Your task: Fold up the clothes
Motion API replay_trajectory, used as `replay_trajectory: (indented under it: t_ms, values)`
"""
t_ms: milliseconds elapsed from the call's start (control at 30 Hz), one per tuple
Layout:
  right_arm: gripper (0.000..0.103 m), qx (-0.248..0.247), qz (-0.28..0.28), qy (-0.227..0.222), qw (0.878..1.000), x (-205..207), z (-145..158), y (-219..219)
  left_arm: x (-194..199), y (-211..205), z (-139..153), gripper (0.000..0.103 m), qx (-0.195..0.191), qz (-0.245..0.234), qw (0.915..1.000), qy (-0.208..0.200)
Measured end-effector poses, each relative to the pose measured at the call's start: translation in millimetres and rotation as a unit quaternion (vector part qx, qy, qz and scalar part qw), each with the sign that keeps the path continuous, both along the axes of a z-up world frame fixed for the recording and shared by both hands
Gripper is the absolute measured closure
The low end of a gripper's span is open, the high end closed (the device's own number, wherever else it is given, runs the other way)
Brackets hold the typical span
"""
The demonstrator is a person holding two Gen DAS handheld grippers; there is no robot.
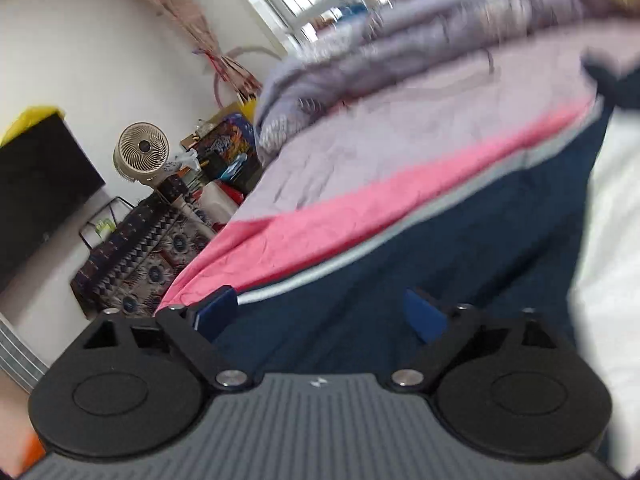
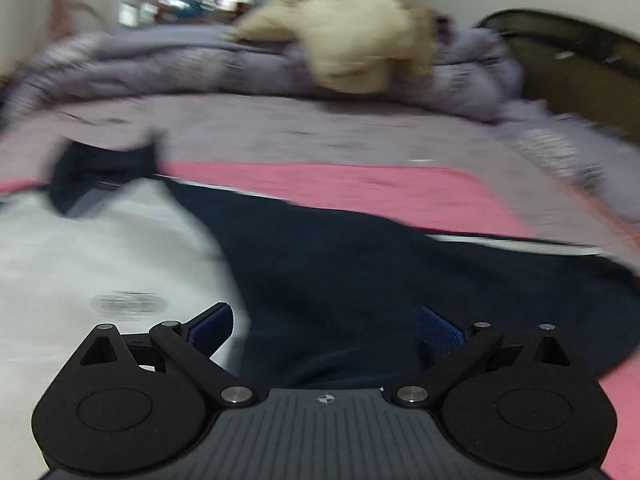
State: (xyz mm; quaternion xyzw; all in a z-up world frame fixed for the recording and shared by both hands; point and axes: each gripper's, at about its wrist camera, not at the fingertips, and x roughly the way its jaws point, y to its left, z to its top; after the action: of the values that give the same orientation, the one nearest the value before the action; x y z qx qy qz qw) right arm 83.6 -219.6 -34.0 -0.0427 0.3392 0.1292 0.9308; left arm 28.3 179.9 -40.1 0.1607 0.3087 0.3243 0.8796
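Note:
A navy and white garment lies spread on a pink sheet on the bed. Its navy part (image 1: 420, 248) fills the left wrist view under my left gripper (image 1: 320, 312), whose jaws stand wide with only cloth beneath them. The white panel (image 1: 612, 240) runs along the right edge there. In the right wrist view the navy sleeve (image 2: 360, 272) stretches right, edged by a pale stripe (image 2: 500, 240), and the white body (image 2: 100, 248) lies at left with a dark collar (image 2: 104, 172). My right gripper (image 2: 326, 330) hovers open over the seam between white and navy. Both views are blurred.
The pink sheet (image 1: 320, 220) covers a lilac bed (image 2: 300, 128). A rumpled lilac duvet (image 2: 160, 64) and a cream jacket (image 2: 352, 40) are heaped at the far side. Beside the bed stand a fan (image 1: 140, 152), a patterned chair (image 1: 140, 248) and a dark screen (image 1: 36, 184).

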Motion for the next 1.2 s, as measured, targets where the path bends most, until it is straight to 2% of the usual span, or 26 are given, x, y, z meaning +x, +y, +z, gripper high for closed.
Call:
replay_trajectory:
  t_ms: [33,100,167,267,300,333,367,400,467,500,533,600,667,767,833,900,967,1000,1033,1100,1200]
  values:
    - [0.002,0.029,0.048,0.009,0.998,-9.7,4.3,9.2,-9.3,-7.7,11.9,0.012,-0.027,-0.020,0.9991,-0.026]
    - [0.002,0.062,0.147,0.018,0.987,-34.4,9.3,39.0,-51.6,-45.0,34.8,0.008,-0.097,-0.112,0.9874,-0.056]
    - [0.000,0.064,0.227,0.025,0.971,-60.1,7.3,74.3,-56.7,-82.5,33.6,0.003,-0.145,-0.192,0.9701,-0.030]
    - [0.000,0.012,0.269,0.048,0.962,-85.0,-11.9,107.1,-61.0,-128.5,-1.3,0.003,-0.127,-0.236,0.9612,0.067]
    - [0.000,-0.002,0.264,0.049,0.963,-88.6,-18.0,103.2,-64.5,-134.7,-16.2,0.002,-0.096,-0.233,0.9634,0.093]
    - [0.000,-0.003,0.250,0.045,0.967,-89.2,-20.9,90.0,-73.8,-129.9,-20.2,0.001,-0.091,-0.239,0.9639,0.074]
    - [0.000,-0.004,0.235,0.041,0.971,-89.8,-23.9,76.9,-77.3,-120.6,-19.5,0.000,-0.099,-0.225,0.9667,0.071]
    - [0.000,-0.011,0.208,0.038,0.977,-87.5,-24.7,59.9,-89.3,-109.0,-15.2,0.000,-0.101,-0.194,0.9730,0.076]
    - [0.000,-0.046,0.116,0.035,0.992,-75.0,-20.3,14.9,-96.3,-83.5,-13.8,0.000,-0.062,-0.124,0.9869,0.082]
    - [0.000,-0.063,0.069,0.033,0.995,-68.7,-18.0,-7.7,-99.7,-70.8,-13.1,0.000,-0.042,-0.090,0.9915,0.085]
    - [0.001,-0.076,0.034,0.031,0.996,-67.2,-14.2,-26.0,-102.2,-57.7,-11.8,0.000,-0.024,-0.063,0.9936,0.090]
    - [0.004,-0.079,0.011,0.027,0.996,-81.0,-1.5,-46.8,-115.7,-45.6,0.0,0.003,-0.039,-0.042,0.9951,0.081]
    - [0.005,-0.042,0.056,0.009,0.998,-109.1,12.3,-42.4,-126.3,-51.4,17.2,0.004,-0.073,-0.053,0.9942,0.058]
    - [0.004,0.010,0.150,0.003,0.989,-154.4,24.2,-1.8,-150.5,-96.0,32.7,0.003,-0.099,-0.115,0.9880,0.030]
    - [0.004,0.021,0.204,0.007,0.979,-180.4,22.1,31.9,-165.9,-125.3,26.1,0.003,-0.098,-0.150,0.9827,0.046]
    - [0.004,-0.002,0.239,0.012,0.971,-203.0,12.7,53.7,-181.4,-154.5,19.3,0.001,-0.097,-0.184,0.9760,0.063]
    - [0.002,-0.036,0.245,0.012,0.969,-218.1,3.2,60.0,-192.6,-162.4,-1.3,0.001,-0.067,-0.181,0.9769,0.093]
    - [0.001,-0.036,0.238,0.016,0.970,-219.5,0.8,51.8,-202.9,-159.0,-7.3,0.001,-0.065,-0.177,0.9782,0.088]
    - [0.000,-0.037,0.231,0.020,0.972,-220.8,-1.6,43.7,-216.5,-151.0,-8.2,0.000,-0.081,-0.170,0.9795,0.071]
    - [0.000,-0.036,0.198,0.038,0.979,-219.6,-5.9,14.8,-236.2,-131.4,-3.0,0.000,-0.126,-0.142,0.9797,0.064]
    - [0.000,-0.036,0.134,0.070,0.988,-209.5,-6.3,-27.0,-241.1,-104.4,8.6,0.000,-0.130,-0.097,0.9841,0.072]
